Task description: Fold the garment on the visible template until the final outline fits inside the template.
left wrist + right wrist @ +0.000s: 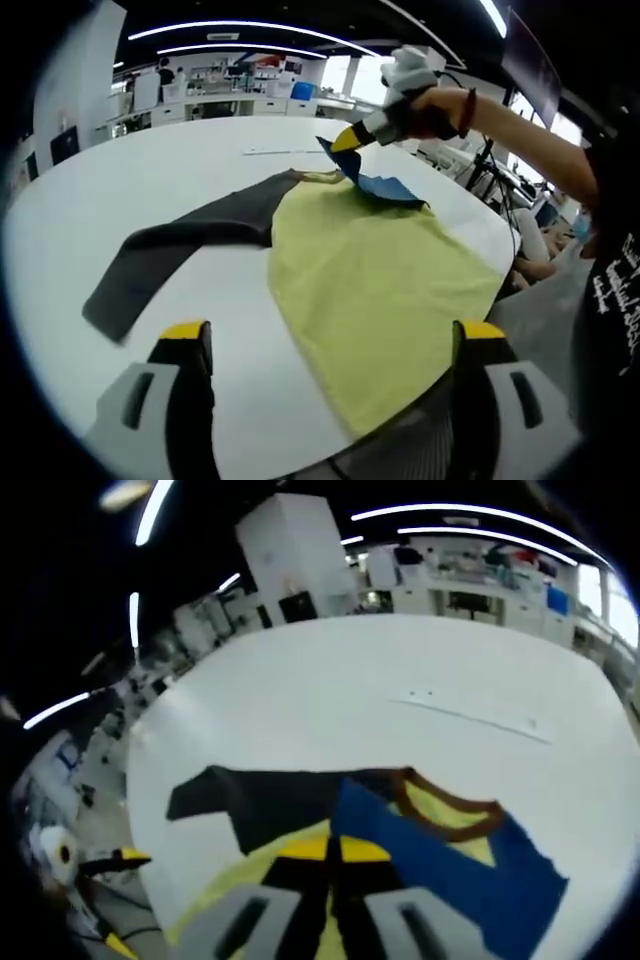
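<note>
A garment lies on the white table [150,180]: a yellow-green body [370,270], a dark grey sleeve [170,255] spread to the left, and a blue sleeve [385,185] at the far side. My right gripper [348,140], held in a person's hand, is shut on the blue sleeve's end and holds it above the table. In the right gripper view its yellow-tipped jaws [330,850] meet over the blue sleeve [450,875], beside the brown collar [445,805] and the dark sleeve [260,795]. My left gripper [333,335] stands open at the near hem with nothing between its jaws.
A thin pale line with small marks [470,720] runs across the table beyond the garment [285,151]. The person's arm [530,135] reaches in from the right. Desks and shelves [230,90] stand behind the table. The near table edge [300,465] is close to my left jaws.
</note>
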The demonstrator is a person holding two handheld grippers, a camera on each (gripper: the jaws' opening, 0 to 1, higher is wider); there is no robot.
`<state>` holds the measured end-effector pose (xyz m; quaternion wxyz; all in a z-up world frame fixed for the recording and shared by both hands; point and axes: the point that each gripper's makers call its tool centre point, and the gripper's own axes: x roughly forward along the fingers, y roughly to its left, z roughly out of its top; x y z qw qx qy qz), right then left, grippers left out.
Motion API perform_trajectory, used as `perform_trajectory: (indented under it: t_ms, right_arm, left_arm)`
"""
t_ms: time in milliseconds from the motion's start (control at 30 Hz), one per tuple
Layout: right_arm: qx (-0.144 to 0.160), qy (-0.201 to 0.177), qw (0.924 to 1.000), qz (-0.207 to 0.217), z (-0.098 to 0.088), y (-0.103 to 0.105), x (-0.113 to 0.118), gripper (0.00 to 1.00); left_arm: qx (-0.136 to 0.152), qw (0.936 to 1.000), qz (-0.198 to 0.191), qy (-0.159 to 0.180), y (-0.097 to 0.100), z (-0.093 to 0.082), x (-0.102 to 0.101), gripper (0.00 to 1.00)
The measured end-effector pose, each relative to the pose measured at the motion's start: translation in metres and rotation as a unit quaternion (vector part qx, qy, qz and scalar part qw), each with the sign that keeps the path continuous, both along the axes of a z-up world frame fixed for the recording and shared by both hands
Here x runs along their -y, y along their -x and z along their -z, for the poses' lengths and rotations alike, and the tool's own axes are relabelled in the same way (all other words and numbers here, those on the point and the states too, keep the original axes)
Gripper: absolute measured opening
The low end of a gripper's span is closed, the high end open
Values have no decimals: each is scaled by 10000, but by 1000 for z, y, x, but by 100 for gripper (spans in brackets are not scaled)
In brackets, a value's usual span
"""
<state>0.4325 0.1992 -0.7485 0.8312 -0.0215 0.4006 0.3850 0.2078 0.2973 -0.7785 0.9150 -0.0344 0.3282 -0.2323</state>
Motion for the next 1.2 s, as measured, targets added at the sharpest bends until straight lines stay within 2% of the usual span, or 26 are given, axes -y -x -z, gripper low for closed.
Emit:
perform_trajectory:
  t_ms: [433,533,600,733,833,900,967,1000,1100,1200]
  right_arm:
    - [-71,-8,9991,-415,5,26,-25,0]
    - [-113,-61,9987,-491,8,27,-33,0]
    - [-120,-72,9985,-534,6,36,-36,0]
    - [-126,-146,9981,-577,9,32,-44,0]
    - [-126,-189,9978,-621,9,42,-49,0]
    - [-148,-186,9975,-672,13,44,-53,0]
    - [-149,-182,9974,-677,19,37,-56,0]
    - [-134,-202,9975,-657,18,44,-55,0]
    - [-152,-289,9978,-582,22,44,-59,0]
    - [-145,-223,9982,-542,30,46,-58,0]
  left_arm:
    - [-9,10000,4,-5,1,-1,5,97]
    - [-18,10000,-19,-5,2,-1,5,97]
    - [-16,10000,-31,2,2,-1,4,97]
    - [-35,10000,-35,-12,2,1,4,97]
    - [-42,10000,-51,2,2,1,4,97]
    - [-46,10000,-51,5,2,2,4,97]
    - [-48,10000,-51,5,2,2,3,97]
    - [-49,10000,-47,6,2,3,3,96]
    - [-72,10000,-60,3,3,4,2,96]
    - [-76,10000,-62,-10,3,5,1,96]
